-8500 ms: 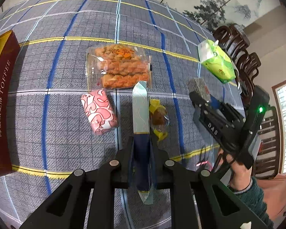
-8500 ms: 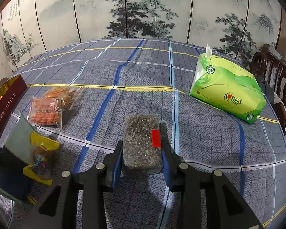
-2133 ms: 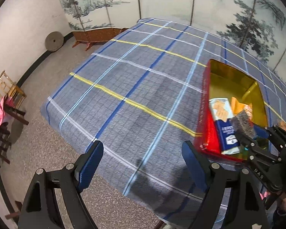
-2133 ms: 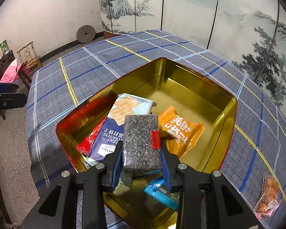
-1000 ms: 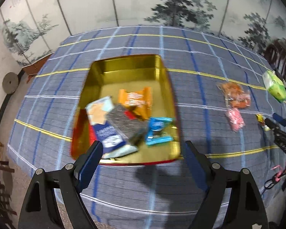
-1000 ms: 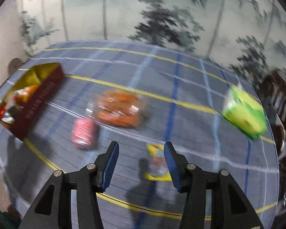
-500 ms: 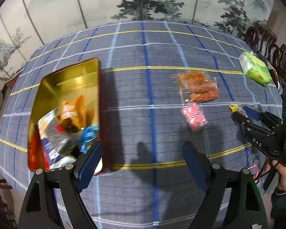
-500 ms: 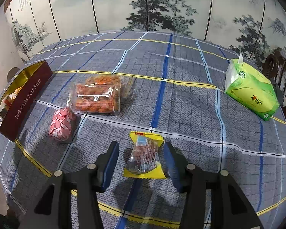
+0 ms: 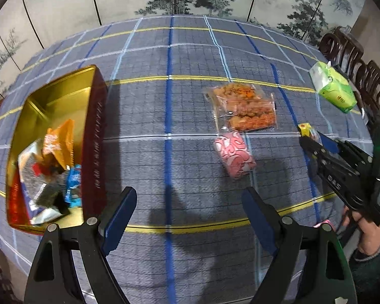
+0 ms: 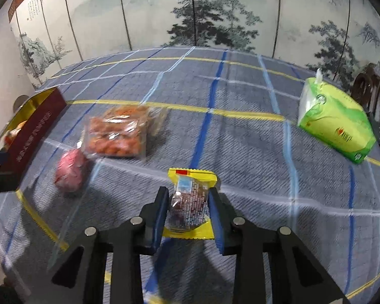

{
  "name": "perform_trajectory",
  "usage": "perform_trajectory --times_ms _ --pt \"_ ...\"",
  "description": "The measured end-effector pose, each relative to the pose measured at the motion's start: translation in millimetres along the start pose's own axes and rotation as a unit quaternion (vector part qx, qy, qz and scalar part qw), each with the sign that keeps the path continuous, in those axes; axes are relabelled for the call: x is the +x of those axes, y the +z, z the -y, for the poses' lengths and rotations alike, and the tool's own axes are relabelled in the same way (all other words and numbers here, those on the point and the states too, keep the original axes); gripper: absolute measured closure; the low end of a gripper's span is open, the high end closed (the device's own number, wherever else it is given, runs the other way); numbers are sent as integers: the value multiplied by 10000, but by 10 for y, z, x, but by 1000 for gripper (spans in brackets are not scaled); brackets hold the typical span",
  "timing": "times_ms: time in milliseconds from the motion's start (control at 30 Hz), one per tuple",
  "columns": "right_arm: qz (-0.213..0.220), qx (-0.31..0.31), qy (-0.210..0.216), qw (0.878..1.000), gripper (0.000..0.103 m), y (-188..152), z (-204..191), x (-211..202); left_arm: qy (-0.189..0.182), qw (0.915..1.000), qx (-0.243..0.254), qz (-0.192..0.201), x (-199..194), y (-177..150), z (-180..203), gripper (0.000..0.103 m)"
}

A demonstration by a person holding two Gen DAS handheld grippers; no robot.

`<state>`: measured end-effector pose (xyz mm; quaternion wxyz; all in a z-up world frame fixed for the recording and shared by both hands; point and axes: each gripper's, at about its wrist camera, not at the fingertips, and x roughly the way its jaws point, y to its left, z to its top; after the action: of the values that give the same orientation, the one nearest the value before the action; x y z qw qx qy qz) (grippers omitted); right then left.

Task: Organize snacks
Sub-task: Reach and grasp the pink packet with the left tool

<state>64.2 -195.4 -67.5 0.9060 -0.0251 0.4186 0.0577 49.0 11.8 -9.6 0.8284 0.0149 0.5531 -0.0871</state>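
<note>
One yellow-edged snack packet (image 10: 188, 204) lies flat on the plaid tablecloth (image 10: 240, 152) between the fingers of the right gripper (image 10: 188, 211), whose jaws are closing on its sides; whether the pads already press it I cannot tell. Its long axis runs along the fingers, the red-marked end pointing away from the camera. Bare cloth lies open to its right as far as the green tissue pack (image 10: 335, 124). To its left sit a pink packet (image 10: 71, 169) and a clear bag of orange snacks (image 10: 116, 135), touching each other. Farther left stands the gold tin (image 9: 50, 106), its near end filled with packets, close to the table's edge. Spread wide and empty, the left gripper (image 9: 190, 215) hovers over bare cloth between tin and pink packet.
</note>
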Motion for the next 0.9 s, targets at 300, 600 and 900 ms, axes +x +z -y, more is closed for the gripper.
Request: perform_trajectory --times_ms 300,600,900 --pt "26 221 -460 9987 72 76 446 113 -165 9997 -23 -164 187 96 172 20" --pt "10 309 -442 9985 71 71 627 122 -407 9986 -199 -262 335 243 372 21" --pt "10 308 -444 9985 71 73 616 124 -246 9978 -440 -437 580 347 410 42"
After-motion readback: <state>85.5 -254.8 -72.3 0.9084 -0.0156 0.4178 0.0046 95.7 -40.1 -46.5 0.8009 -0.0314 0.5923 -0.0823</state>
